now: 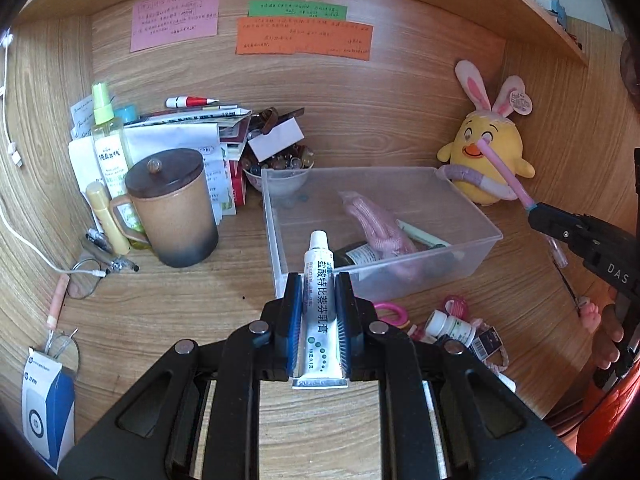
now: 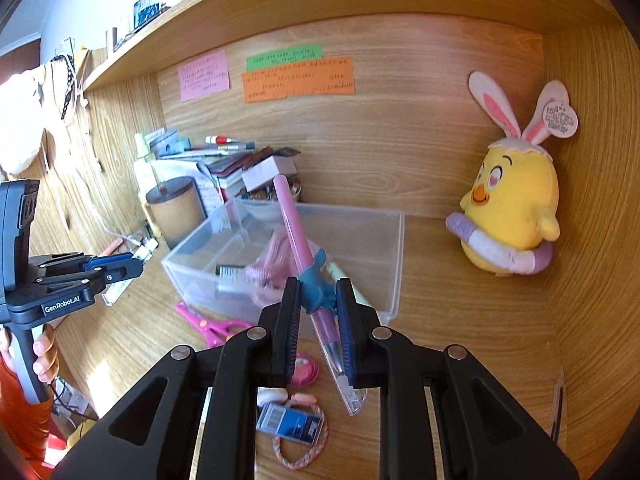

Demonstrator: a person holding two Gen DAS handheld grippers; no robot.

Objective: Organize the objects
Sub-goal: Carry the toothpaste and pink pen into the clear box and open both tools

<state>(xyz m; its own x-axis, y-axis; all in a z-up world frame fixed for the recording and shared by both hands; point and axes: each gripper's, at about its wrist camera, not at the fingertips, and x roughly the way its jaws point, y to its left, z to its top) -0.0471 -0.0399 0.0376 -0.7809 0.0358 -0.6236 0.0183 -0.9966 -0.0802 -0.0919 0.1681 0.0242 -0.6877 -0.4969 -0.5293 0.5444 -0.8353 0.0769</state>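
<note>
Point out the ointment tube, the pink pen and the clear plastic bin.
ointment tube (image 1: pixel 318 300), left wrist view, printed body.
pink pen (image 2: pixel 294 228), right wrist view, upper barrel.
clear plastic bin (image 1: pixel 472 242), left wrist view, near rim.

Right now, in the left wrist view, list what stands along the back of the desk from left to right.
Spray bottle → brown lidded mug → clear plastic box → yellow chick plush.
</note>
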